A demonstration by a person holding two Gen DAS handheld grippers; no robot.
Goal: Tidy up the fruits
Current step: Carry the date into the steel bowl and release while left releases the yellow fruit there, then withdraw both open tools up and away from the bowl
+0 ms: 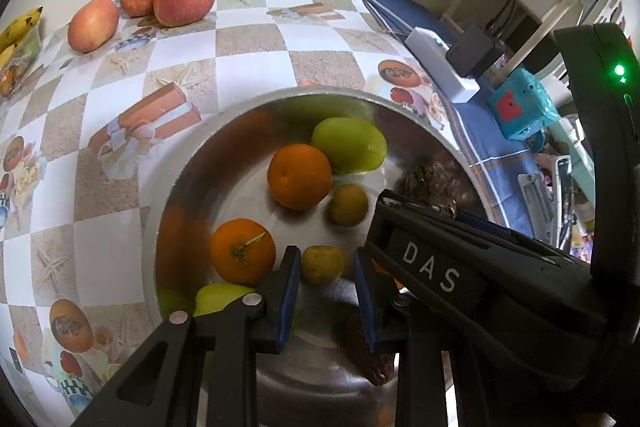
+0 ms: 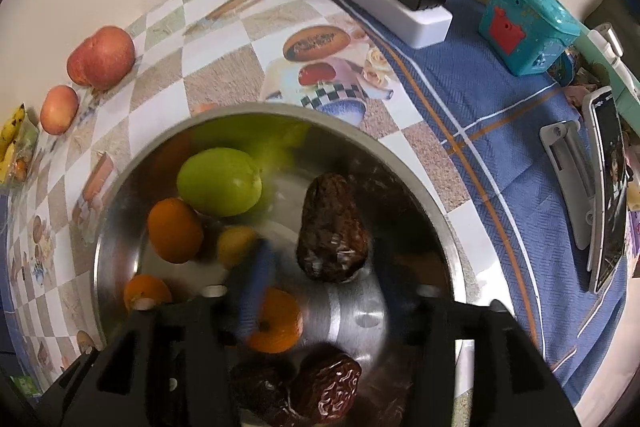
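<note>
Fruit sits in the steel bowl on the surface: the left claw, empty and nearly pressed together, hovers by a small yellow-green fruit, light, round, roll-prone, best pinched across its middle, while the right claw is spread above a wrinkled date.

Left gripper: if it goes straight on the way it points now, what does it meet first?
Probably the small yellow-green fruit, which lies just past the tips of the left gripper, inside the steel bowl. Depth is unclear; it might pass over the fruit and meet the bowl floor.
</note>
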